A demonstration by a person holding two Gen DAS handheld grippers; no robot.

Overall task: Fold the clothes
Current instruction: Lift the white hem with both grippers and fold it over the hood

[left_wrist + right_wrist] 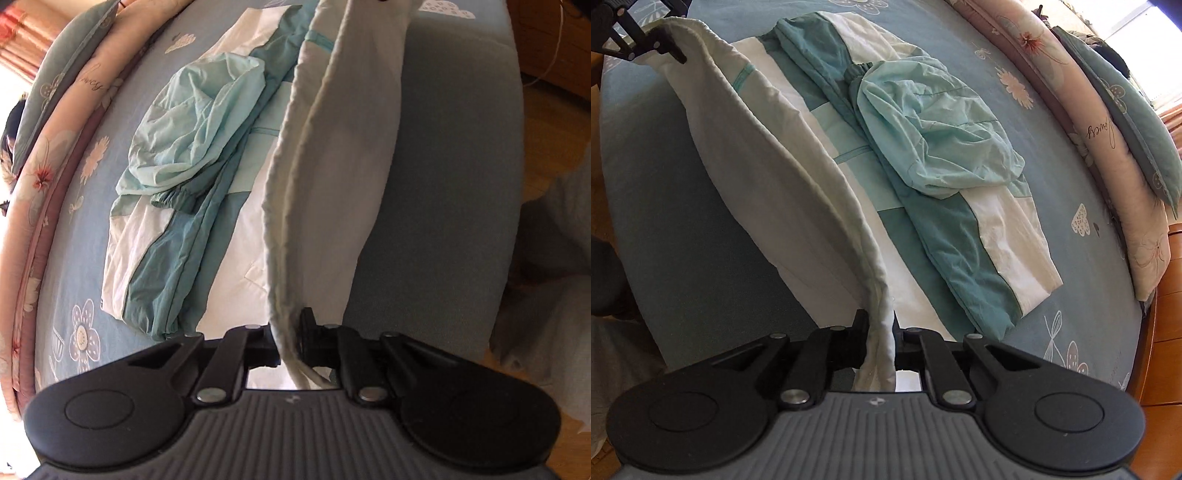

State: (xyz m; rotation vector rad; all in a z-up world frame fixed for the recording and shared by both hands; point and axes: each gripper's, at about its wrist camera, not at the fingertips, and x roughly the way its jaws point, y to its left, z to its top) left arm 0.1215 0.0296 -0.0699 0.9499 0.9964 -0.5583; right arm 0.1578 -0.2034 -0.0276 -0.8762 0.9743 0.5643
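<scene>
A white, teal and pale mint jacket lies on the blue bed sheet, its mint hood and a teal sleeve folded on top. My left gripper is shut on the jacket's white side edge and holds it lifted off the bed. My right gripper is shut on the same white edge at its other end, also lifted. The left gripper shows in the right wrist view at the top left, pinching the edge. The jacket lies beyond the raised flap.
A pink floral quilt and a grey-green pillow lie along the far side of the bed; they show in the right wrist view too. A wooden bed frame and wooden floor border the bed.
</scene>
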